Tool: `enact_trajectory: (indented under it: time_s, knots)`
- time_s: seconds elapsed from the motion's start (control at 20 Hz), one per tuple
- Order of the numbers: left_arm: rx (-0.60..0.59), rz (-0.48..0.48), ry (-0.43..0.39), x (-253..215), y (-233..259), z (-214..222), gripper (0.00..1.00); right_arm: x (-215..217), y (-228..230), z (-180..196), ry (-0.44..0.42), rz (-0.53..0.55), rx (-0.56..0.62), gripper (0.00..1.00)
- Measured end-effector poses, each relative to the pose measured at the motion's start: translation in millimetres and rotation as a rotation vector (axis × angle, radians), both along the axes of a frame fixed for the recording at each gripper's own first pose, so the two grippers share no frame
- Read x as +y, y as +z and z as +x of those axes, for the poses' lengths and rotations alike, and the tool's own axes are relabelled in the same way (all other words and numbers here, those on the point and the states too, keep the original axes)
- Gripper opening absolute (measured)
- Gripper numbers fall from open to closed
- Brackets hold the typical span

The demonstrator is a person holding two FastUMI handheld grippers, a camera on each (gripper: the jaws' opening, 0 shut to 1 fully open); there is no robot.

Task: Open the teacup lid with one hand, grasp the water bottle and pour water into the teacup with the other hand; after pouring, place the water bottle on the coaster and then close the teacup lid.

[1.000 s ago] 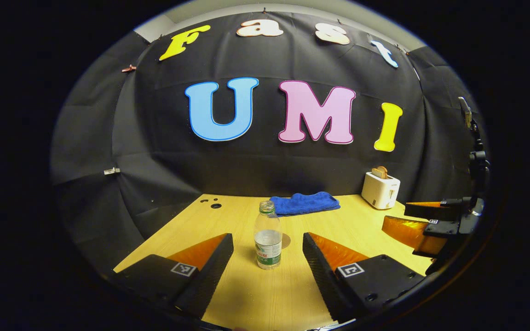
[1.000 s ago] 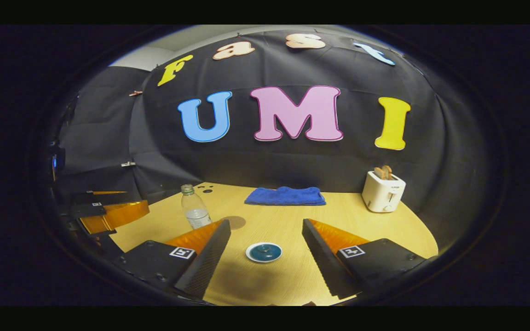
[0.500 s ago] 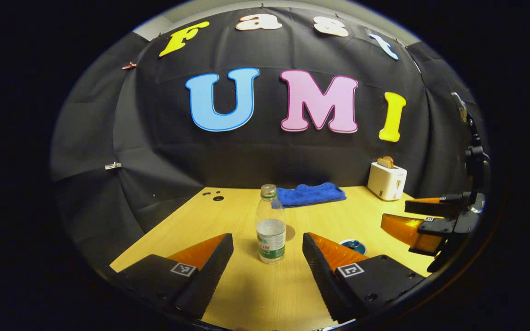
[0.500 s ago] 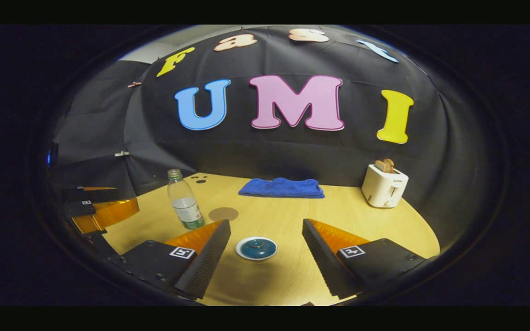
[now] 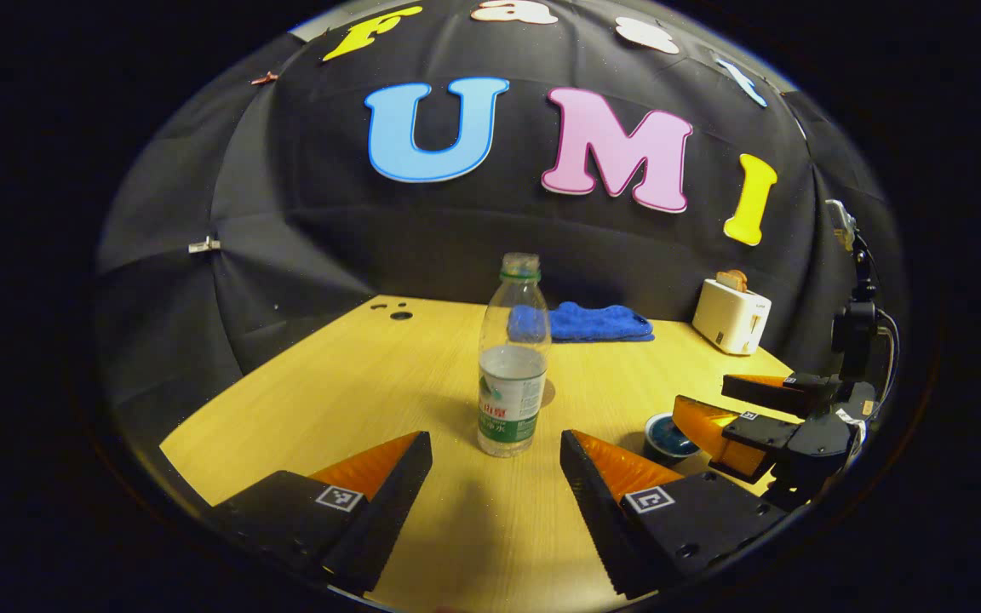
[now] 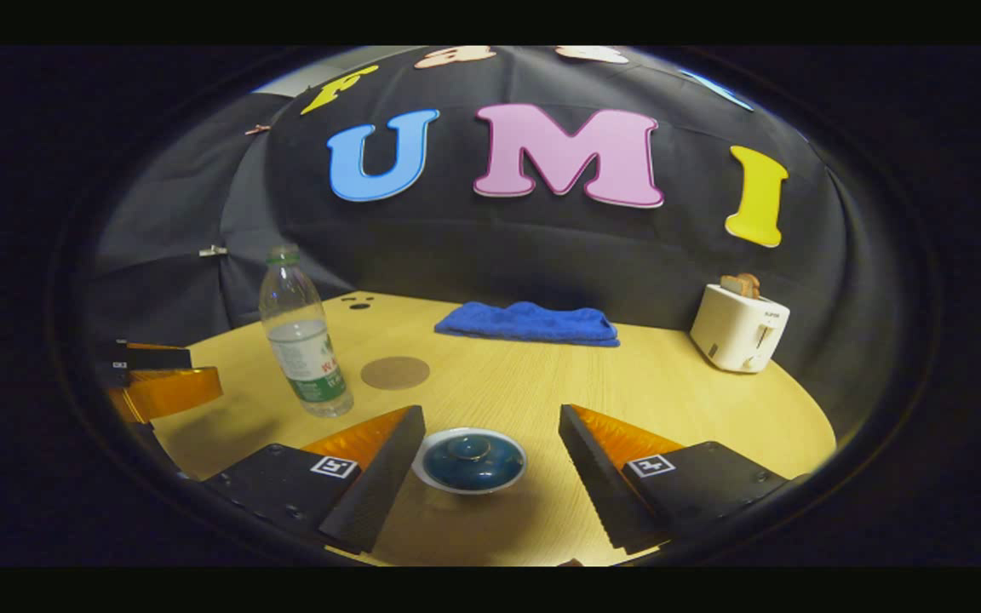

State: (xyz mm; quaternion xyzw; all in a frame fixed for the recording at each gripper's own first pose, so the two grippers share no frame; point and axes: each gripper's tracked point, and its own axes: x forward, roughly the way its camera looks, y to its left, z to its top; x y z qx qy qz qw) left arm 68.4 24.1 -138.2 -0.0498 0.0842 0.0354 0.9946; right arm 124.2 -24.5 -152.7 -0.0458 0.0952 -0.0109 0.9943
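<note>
**Desk editor:** Claws first. How do they stand?

**Photographer:** Left claw (image 5: 496, 477) spread wide, low over the desk (image 5: 329, 383), the water bottle (image 5: 513, 358) upright just ahead of its gap, untouched. Right claw (image 6: 490, 472) likewise spread, the teacup (image 6: 470, 461) with its lid (image 6: 472, 449) on sitting between the fingers, apart from both.

**Desk editor:** Risks from here?

**Photographer:** The bottle is tall, light and part-filled; a finger clipping its side on the way in could tip it. The lid's knob is small and looks glazed; a shallow pinch could slip, or drag the cup along.

**Desk editor:** And farther back?

**Photographer:** The coaster (image 6: 395, 372) lies just behind the bottle, thin and flat, easy to miss when setting down. Beyond it, a blue cloth (image 6: 528, 323) and a toaster (image 6: 739, 328) near the wall, well apart from the action.
</note>
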Motion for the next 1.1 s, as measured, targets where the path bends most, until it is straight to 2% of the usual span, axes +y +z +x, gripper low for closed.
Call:
enact_trajectory:
  time_s: [0.25,0.3,0.4,0.5,0.55,0.65,0.8,0.85,0.9,1.1]
  knots:
    - [0.005,-0.022,0.025,13,-18,10,0.95,4,-16,8,0.017,-0.003,0.003,0.98]
    - [0.007,-0.028,0.024,12,-19,10,0.96,5,-18,8,0.020,0.000,0.007,0.94]
    - [0.017,-0.033,0.025,15,-25,11,0.96,8,-23,12,0.025,0.012,0.023,0.81]
    - [0.023,-0.027,0.022,15,-30,10,0.95,9,-20,13,0.025,0.010,0.012,0.75]
    - [0.023,-0.019,0.020,15,-32,10,0.95,9,-21,13,0.023,0.003,0.015,0.76]
    - [0.027,-0.007,0.011,13,-33,11,0.95,9,-21,13,0.023,-0.009,0.018,0.67]
    - [0.027,0.006,-0.007,9,-34,12,0.95,11,-18,16,0.029,-0.012,0.022,0.64]
    - [0.026,0.008,-0.010,8,-33,13,0.95,11,-18,16,0.032,-0.011,0.024,0.60]
    - [0.025,0.008,-0.011,7,-32,15,0.95,11,-18,16,0.035,-0.013,0.028,0.49]
    - [0.021,0.004,-0.017,7,-33,17,0.96,12,-17,20,0.042,-0.009,0.044,0.35]
